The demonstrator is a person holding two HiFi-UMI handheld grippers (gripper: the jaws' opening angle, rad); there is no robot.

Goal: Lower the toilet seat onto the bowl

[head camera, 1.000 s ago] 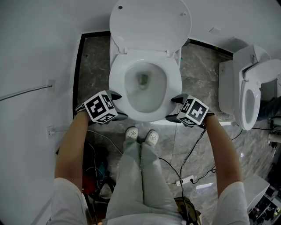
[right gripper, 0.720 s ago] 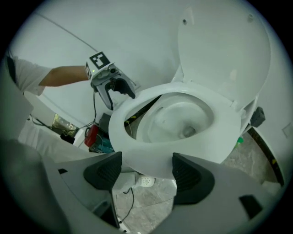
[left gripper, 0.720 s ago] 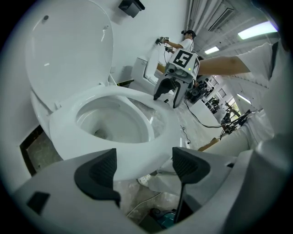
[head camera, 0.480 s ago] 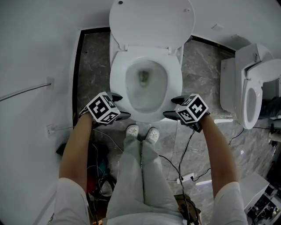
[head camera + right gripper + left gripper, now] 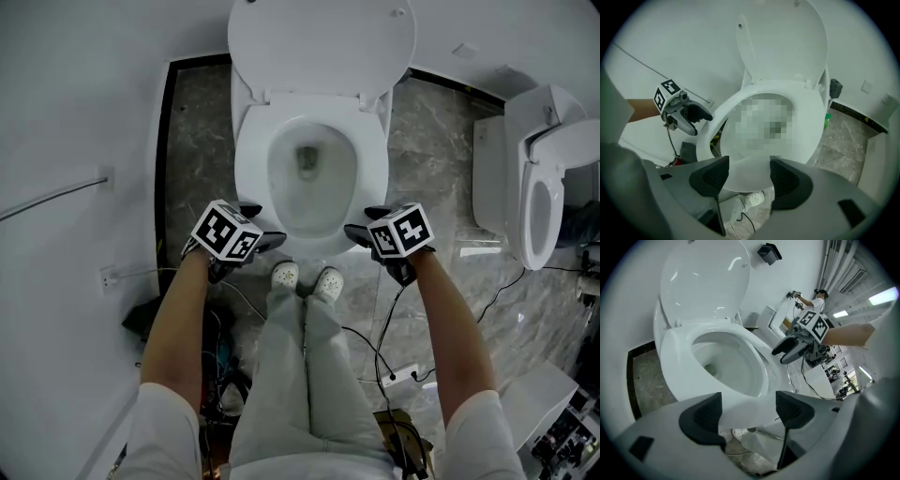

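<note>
The white toilet's ring seat [image 5: 251, 178] lies flat on the bowl, and the lid [image 5: 319, 42] stands raised against the wall. My left gripper [image 5: 272, 242] hangs open by the bowl's front left corner, nothing between its pads [image 5: 702, 414]. Open too, my right gripper [image 5: 354, 232] is at the front right corner. Its jaws have just been closing a little, and nothing is pinched between them. In the right gripper view the seat's front edge [image 5: 750, 180] shows in the gap beyond the tips.
A second toilet [image 5: 534, 187] stands to the right. The person's shoes [image 5: 305, 278] are just in front of the bowl. Cables and a power strip [image 5: 398, 380] lie on the marble floor behind. A white wall with a socket [image 5: 108, 278] is at the left.
Both grippers have sunk slightly and rolled at the wrist, and their tips have drawn closer to the front of the bowl. The seat and lid have not moved.
</note>
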